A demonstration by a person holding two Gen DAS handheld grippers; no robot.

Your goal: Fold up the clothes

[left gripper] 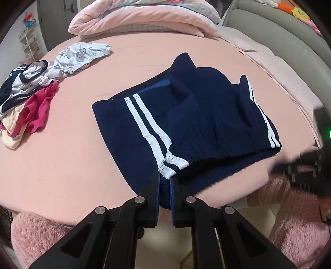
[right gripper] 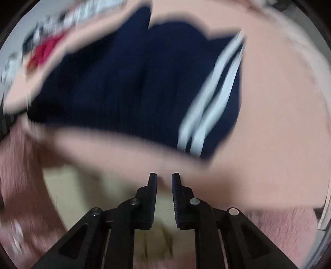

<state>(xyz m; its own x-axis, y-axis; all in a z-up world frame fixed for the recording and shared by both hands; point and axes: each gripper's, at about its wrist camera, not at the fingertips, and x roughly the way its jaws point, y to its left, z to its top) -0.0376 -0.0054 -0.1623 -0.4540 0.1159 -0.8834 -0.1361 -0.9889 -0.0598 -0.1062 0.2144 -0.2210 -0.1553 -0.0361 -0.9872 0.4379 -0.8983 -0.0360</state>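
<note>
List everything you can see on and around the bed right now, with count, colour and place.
navy pants: one, navy with white stripes, folded on the sheet
bed sheet: one, pink, under everything
clothes pile: one heap, mixed colours, far left
pale printed garment: one, light blue-white, beside the pile
quilt: one, pink, bunched at the far end
headboard: one, grey-green, right side
left tongs: black, shut on the pants' edge
right tongs: black, slightly apart, empty, off the bed's near edge
fuzzy sleeves: pink, bottom corners
</note>
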